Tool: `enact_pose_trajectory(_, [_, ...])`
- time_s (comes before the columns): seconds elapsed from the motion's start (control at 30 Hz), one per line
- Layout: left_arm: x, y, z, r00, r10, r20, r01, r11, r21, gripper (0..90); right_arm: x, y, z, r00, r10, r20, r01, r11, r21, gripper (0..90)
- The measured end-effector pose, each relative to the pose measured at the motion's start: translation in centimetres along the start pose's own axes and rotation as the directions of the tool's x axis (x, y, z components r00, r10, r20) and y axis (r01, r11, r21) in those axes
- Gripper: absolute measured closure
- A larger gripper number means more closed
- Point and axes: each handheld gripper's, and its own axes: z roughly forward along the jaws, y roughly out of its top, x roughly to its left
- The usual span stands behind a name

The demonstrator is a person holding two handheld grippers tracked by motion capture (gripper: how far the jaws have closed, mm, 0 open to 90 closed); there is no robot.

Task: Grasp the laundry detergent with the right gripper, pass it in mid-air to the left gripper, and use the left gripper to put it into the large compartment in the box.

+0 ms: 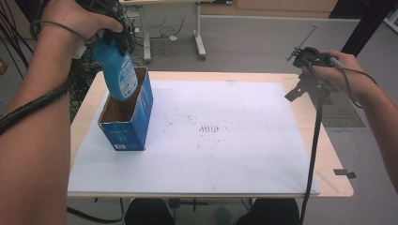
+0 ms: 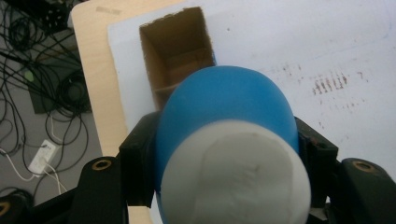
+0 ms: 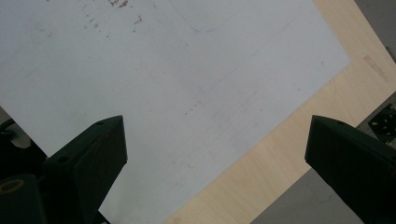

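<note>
The left gripper is clamped on a blue bottle near its white top end, one black jaw pressed to each side, as the left gripper view shows. The bottle hangs bottom-down and slightly tilted, its lower end just inside the open mouth of a blue cardboard box. The box stands upright on the near-left part of a white sheet that covers most of a pale wooden table. Its brown inside looks bare below the bottle, and nothing stands between the bottle and the opening.

The right gripper is held above the table's far right edge, well apart from the box and bottle. Its jaws stand wide apart with nothing between them; in the right gripper view they frame the bare sheet and a strip of table edge.

The bottle carries a pale label with print too small to read, and the box has white lettering on its near face that is also illegible. Faint dark smudges mark the middle of the sheet. Cables lie on the floor left of the table.
</note>
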Motion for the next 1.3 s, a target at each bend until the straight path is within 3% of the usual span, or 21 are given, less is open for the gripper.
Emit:
enact_pose_trajectory(0.2, [1.3, -0.3, 2.1, 0.9978, -0.066, -0.008, 0.067, 0.9976, 0.017, 37.6, 0.1, 0.1, 0.2, 1.0, -0.002, 0.005, 0.002, 1.0, 0.006, 5.3])
enact_pose_trajectory(0.43, [2.7, -0.9, 4.4, 0.993, -0.117, 0.009, 0.117, 0.9926, 0.031, 37.6, 0.2, 0.2, 0.2, 0.9999, -0.006, 0.012, 0.006, 1.0, 0.008, 5.2])
enact_pose_trajectory(0.87, [2.3, -1.5, 8.2, 0.9948, -0.102, 0.001, 0.101, 0.9921, 0.074, 37.7, 0.4, 0.3, 0.5, 0.9999, -0.01, 0.007, 0.01, 1.0, 0.007, 5.3])
enact_pose_trajectory(1.3, [2.0, -2.2, 11.2, 0.9924, -0.123, -0.004, 0.123, 0.9882, 0.091, 37.7, 0.6, 0.2, 0.8, 0.9999, -0.015, 0.003, 0.015, 1.0, 0.0, 5.4])
